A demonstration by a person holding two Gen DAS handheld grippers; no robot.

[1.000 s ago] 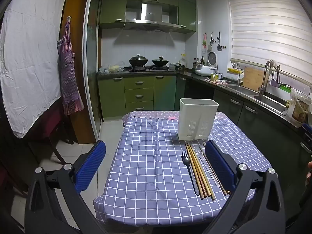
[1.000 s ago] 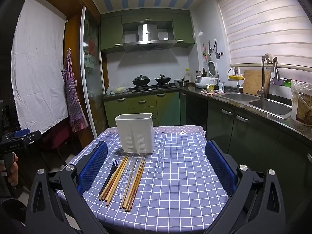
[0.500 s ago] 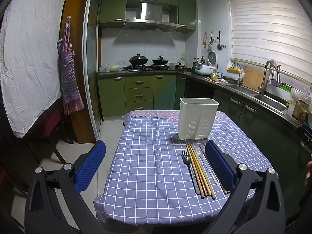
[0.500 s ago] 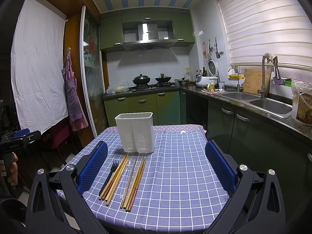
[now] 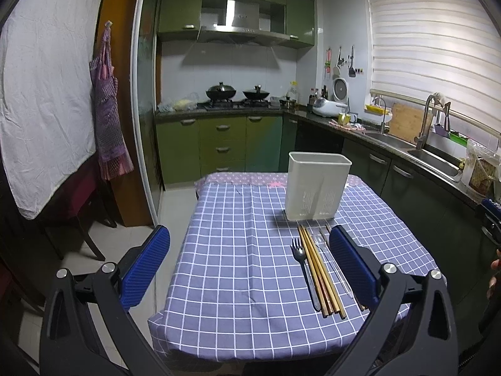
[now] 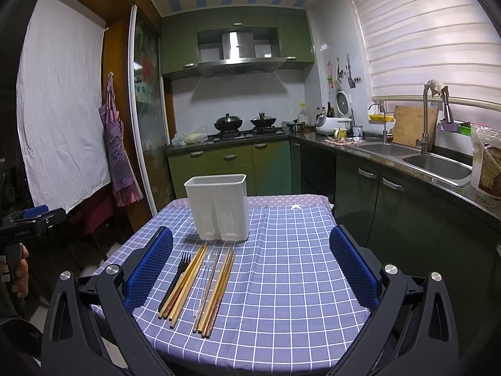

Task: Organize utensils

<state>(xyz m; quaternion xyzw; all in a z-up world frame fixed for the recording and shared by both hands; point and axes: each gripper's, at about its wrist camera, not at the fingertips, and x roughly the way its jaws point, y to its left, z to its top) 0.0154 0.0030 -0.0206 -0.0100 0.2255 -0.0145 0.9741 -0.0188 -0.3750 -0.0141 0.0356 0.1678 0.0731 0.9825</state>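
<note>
A white utensil holder (image 5: pixel 317 185) stands upright on the blue checked tablecloth (image 5: pixel 238 269); it also shows in the right wrist view (image 6: pixel 219 210). In front of it lie a black fork (image 5: pixel 303 269), wooden chopsticks (image 5: pixel 319 274) and a clear plastic spoon (image 5: pixel 333 266). The right wrist view shows the fork (image 6: pixel 177 277), the chopsticks (image 6: pixel 188 282), the spoon (image 6: pixel 205 277) and more chopsticks (image 6: pixel 219 288). My left gripper (image 5: pixel 250 263) is open and empty, held short of the table's near edge. My right gripper (image 6: pixel 250 263) is open and empty above the near edge.
The table (image 6: pixel 281 282) stands in a kitchen. Green cabinets and a stove with pots (image 5: pixel 238 94) are behind it. A counter with a sink (image 6: pixel 432 159) runs along the right. A chair (image 5: pixel 75 216) and a hanging apron (image 5: pixel 108 125) are at the left.
Both grippers have drifted only slightly; the utensils and holder have not moved. Both grippers stay open.
</note>
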